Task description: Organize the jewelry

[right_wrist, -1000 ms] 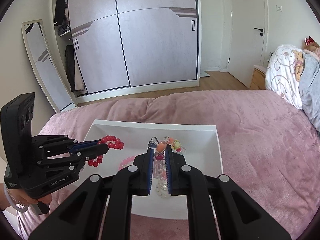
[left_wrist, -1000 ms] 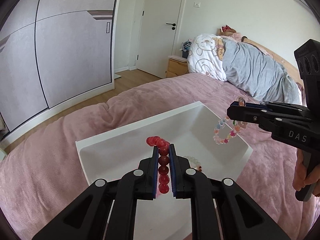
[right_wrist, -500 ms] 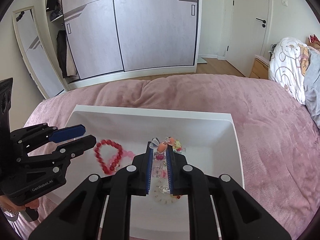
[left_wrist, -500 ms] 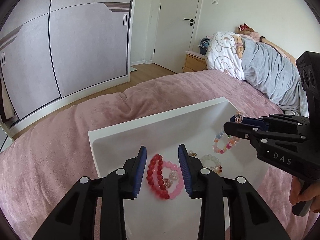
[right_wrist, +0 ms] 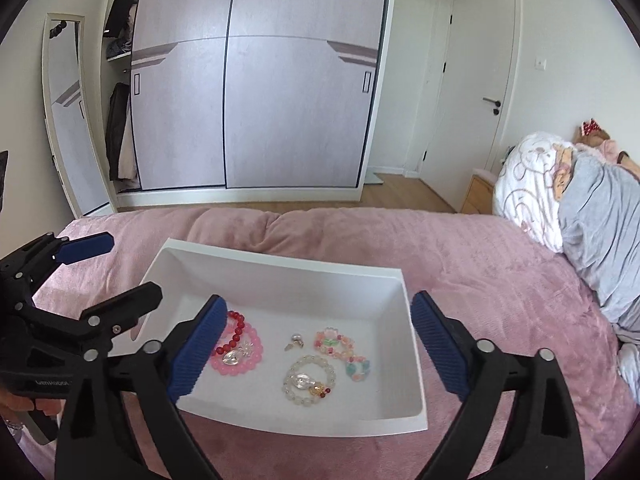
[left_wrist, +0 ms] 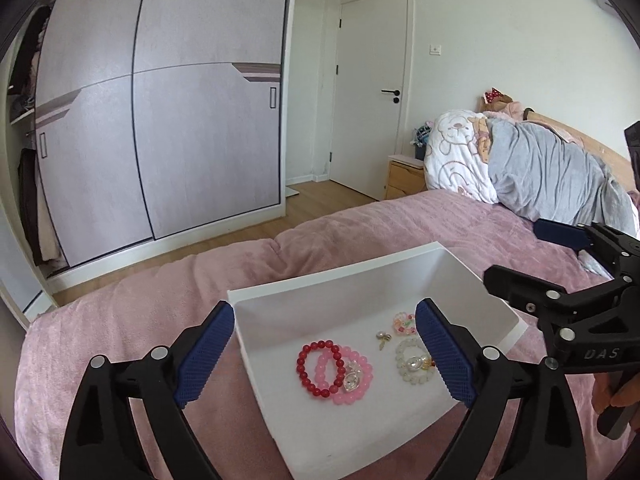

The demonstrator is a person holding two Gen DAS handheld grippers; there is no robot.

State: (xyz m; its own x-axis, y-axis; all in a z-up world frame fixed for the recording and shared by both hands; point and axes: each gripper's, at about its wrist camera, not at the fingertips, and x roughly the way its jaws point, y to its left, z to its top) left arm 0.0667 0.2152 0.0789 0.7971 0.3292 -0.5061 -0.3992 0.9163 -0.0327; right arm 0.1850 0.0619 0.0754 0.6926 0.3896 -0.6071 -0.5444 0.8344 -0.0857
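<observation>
four round beaded bracelets (right_wrist: 308, 380), smooth white rectangular tray (right_wrist: 280, 268), plush pink blanket (right_wrist: 480, 260)

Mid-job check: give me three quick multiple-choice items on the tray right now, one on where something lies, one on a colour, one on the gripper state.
1. Where does the red bracelet lie?
A. On the pink blanket
B. In the white tray, overlapping the pink bracelet
C. Between the left gripper's fingers

2. What colour are the finger pads?
A. Blue
B. Green
C. White

3. How do the left gripper and right gripper stand?
A. Both shut on bracelets
B. One open, one shut
C. Both open and empty

Answers: B, its ring crosses the pink one on the tray floor; A, ribbed blue pads show in both views; C, the fingers have just been opening and hold nothing.
</observation>
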